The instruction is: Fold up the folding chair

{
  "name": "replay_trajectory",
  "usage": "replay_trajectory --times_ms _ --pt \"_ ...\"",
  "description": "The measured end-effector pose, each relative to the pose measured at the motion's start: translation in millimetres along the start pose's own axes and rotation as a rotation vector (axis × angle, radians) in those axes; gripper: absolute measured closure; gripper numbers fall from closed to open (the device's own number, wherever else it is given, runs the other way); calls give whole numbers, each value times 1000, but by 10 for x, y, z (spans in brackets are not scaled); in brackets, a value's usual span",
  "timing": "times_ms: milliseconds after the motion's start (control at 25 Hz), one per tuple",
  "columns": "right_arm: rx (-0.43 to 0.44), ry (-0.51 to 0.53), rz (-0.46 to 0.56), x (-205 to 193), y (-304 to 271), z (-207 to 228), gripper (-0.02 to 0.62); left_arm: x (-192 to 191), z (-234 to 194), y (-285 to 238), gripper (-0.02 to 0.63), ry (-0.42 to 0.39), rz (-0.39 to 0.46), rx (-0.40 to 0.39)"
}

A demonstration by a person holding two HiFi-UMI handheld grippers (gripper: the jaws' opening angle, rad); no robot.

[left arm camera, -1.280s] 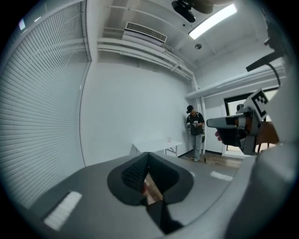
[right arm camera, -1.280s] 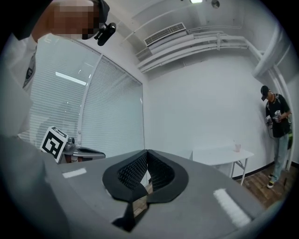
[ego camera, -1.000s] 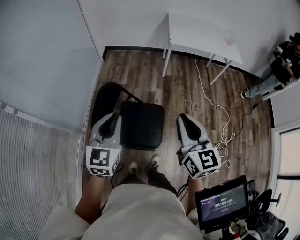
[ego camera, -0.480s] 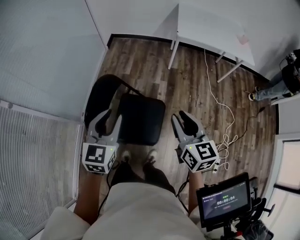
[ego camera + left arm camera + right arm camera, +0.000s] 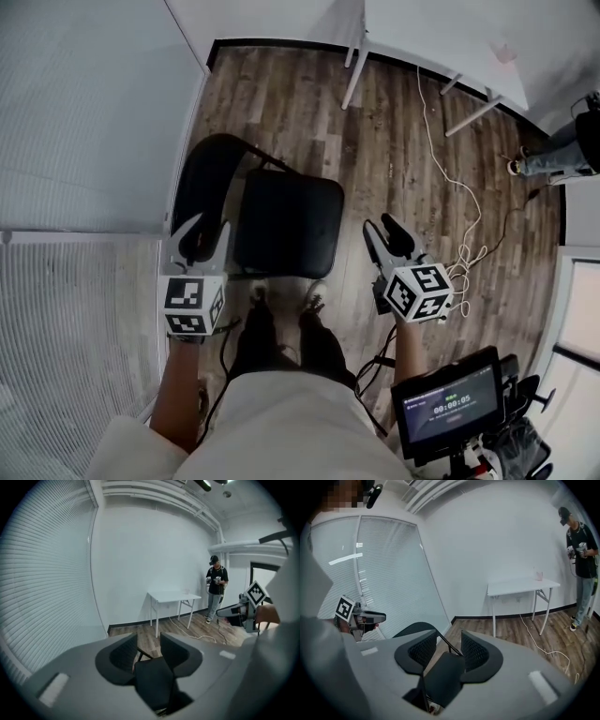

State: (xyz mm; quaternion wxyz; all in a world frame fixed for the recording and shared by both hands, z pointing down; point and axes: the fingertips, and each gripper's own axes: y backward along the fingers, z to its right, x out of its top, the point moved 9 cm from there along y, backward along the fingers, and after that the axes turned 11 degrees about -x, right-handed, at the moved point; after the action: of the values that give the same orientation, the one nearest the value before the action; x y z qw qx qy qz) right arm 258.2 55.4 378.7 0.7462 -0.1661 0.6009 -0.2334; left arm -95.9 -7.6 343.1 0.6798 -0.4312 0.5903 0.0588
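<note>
A black folding chair stands unfolded on the wood floor, its seat flat and its backrest toward the blinds. My left gripper hovers over the seat's left edge, beside the backrest. My right gripper hangs off the seat's right side, apart from it. Both sets of jaws are opening with nothing between them. In the left gripper view the seat shows beyond the left gripper. In the right gripper view the seat and backrest lie beyond the right gripper.
My own feet stand at the seat's front edge. A white folding table is by the far wall, with a white cable trailing across the floor. A person stands at the right. A screen sits near my right side. Blinds line the left.
Both grippers have sunk toward the chair and their jaws have spread from nearly shut to open. The left one now sits lower beside the backrest.
</note>
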Motion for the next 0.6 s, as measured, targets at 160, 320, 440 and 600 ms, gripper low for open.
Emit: replay_trajectory --times_ms 160,320,440,600 --pt "-34 -29 -53 -165 -181 44 428 -130 -382 -35 448 22 -87 52" --pt "-56 -67 -98 -365 -355 13 428 -298 -684 -61 449 83 -153 39" --pt "-58 -86 -142 -518 -483 -20 419 -406 -840 -62 448 113 -191 43" --pt "-66 -112 -202 -738 -643 -15 410 -550 -979 -110 425 117 -261 44"
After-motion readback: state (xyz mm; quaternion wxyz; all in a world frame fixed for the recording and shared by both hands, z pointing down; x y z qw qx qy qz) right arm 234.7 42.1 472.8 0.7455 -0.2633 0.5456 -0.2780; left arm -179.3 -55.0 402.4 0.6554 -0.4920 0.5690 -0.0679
